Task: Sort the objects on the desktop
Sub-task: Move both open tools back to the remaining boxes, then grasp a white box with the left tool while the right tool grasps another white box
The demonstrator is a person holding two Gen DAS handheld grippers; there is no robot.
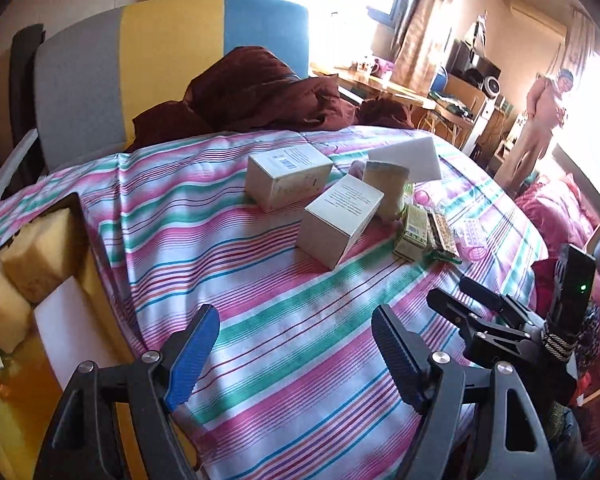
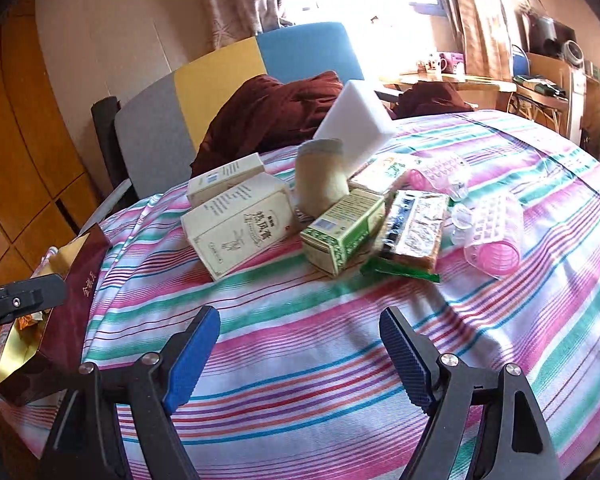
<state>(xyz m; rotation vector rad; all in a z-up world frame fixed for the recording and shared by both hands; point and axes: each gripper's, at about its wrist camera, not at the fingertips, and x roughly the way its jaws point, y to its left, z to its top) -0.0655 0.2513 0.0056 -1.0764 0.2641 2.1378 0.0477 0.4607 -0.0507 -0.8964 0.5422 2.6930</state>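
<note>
On the striped cloth (image 2: 340,340) covering the worktop, a loose cluster of small goods sits toward the far middle. Nearest the left is a cream carton (image 2: 240,224) printed with dark characters, lying tilted, with a second cream carton (image 2: 226,178) just behind it. Beside them stands a beige roll (image 2: 324,176), upright, and a white foam block (image 2: 352,120) leans behind it. A green box (image 2: 342,236) lies on its side to the right of the roll, touching a flat snack packet (image 2: 416,232) — and past that lie pink hair rollers (image 2: 490,240) in clear wrapping.

The right hand-held gripper (image 2: 300,352) hovers near the cloth's front edge, its blue-padded fingers spread wide with nothing between them. The left hand-held gripper (image 1: 296,348) is likewise wide open and empty, well short of the cartons (image 1: 340,220).

At the left edge of the worktop lies a dark red box (image 2: 64,312) with a gold lining — open, with something wrapped inside. Behind the worktop is a chair (image 2: 228,80) in grey, yellow and blue panels, draped with maroon fabric (image 2: 276,120). A person (image 1: 536,120) stands far off by a bright window.
</note>
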